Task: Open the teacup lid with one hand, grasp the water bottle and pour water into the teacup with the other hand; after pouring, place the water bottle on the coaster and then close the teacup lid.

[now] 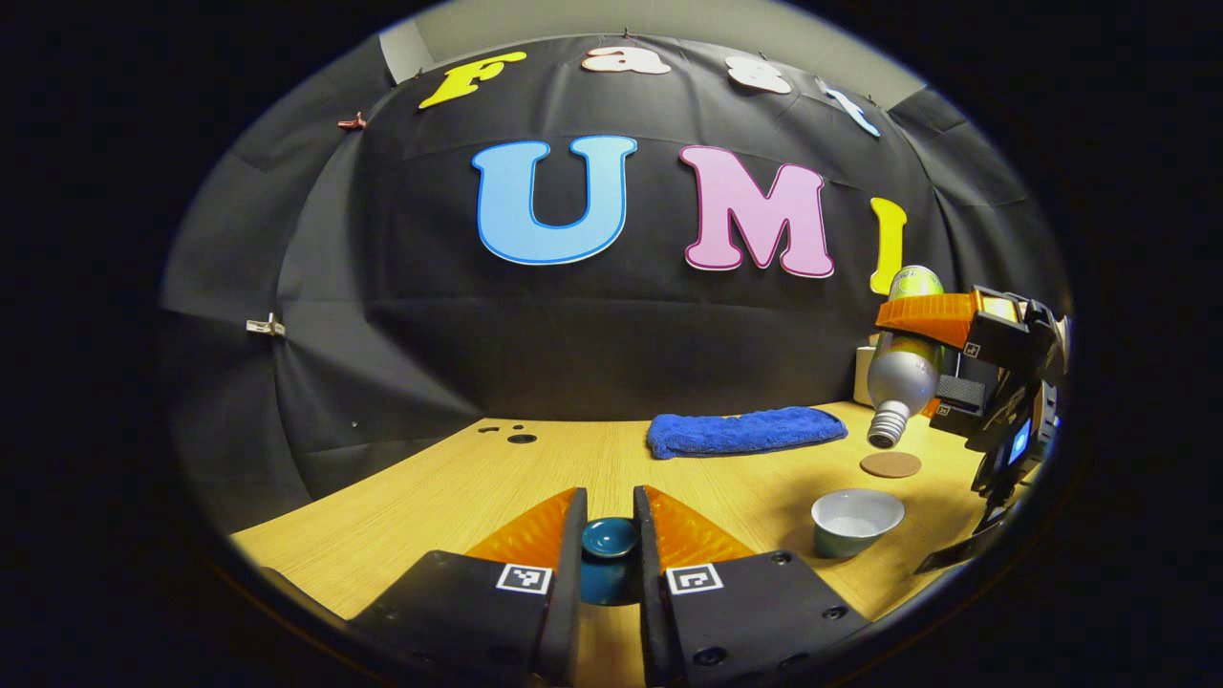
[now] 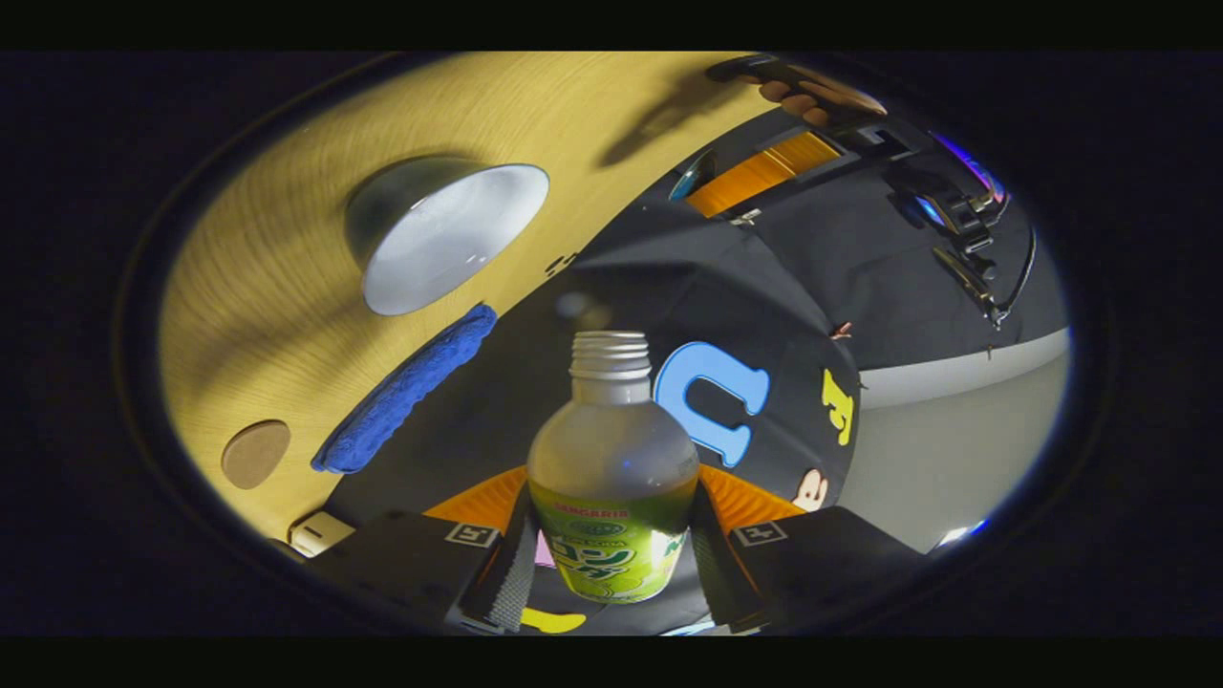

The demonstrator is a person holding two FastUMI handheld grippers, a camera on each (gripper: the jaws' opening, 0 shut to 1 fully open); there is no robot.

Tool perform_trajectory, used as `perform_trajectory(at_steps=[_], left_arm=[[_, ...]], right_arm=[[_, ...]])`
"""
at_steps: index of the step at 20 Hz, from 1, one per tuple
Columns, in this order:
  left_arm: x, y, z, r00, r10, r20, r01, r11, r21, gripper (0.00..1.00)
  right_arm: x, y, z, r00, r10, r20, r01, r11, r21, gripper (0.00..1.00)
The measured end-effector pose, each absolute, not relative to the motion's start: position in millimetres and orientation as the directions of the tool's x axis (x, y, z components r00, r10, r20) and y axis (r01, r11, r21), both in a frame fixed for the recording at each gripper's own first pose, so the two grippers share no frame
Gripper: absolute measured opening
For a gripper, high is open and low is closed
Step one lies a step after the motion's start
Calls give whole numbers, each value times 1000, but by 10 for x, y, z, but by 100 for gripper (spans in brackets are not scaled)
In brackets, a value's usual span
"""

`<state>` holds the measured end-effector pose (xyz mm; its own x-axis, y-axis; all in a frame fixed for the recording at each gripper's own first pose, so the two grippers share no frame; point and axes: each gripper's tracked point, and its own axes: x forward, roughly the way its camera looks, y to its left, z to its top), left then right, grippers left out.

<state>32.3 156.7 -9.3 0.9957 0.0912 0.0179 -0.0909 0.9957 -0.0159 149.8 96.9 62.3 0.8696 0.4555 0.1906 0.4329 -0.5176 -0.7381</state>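
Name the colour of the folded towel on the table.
Blue; the towel shows best in the left gripper view.

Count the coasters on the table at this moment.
1. The round coaster lies bare on the table, between the blue towel and the open teacup; others may be hidden.

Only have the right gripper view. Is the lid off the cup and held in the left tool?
Observer: Yes. The left tool is shut on the dark teal round ceramic lid.
Operator: Bottle mouth over the cup?
Observer: Seemingly not. The silver bottle with green label tips neck-down, its mouth nearer the round cork coaster than the pale open ceramic teacup.
Operator: Water flowing?
Observer: No stream visible below the mouth.
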Motion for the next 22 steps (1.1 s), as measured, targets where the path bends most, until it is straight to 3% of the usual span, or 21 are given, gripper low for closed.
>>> perform_trajectory(at_steps=[6, 7, 11, 16, 22], left_arm=[[318, 1543, -94, 996, 83, 17, -82, 996, -16, 30], [316, 1528, -90, 997, 75, 20, -74, 997, -15, 30], [320, 1543, -90, 997, 77, 19, -76, 997, -15, 32], [323, 1542, -88, 997, 77, 18, -77, 997, -15, 32], [311, 1565, -92, 996, 90, 18, -90, 996, -15, 32]], right_arm=[[1473, 966, 681, 863, 456, 219, 446, -484, -753, 70], [1478, 944, 695, 865, 448, 227, 444, -471, -762, 73], [1495, 746, 696, 897, 358, 259, 390, -365, -845, 73], [1485, 490, 692, 945, 219, 242, 258, -48, -965, 73], [1358, 122, 746, 986, 82, 147, 85, 510, -856, 73]])
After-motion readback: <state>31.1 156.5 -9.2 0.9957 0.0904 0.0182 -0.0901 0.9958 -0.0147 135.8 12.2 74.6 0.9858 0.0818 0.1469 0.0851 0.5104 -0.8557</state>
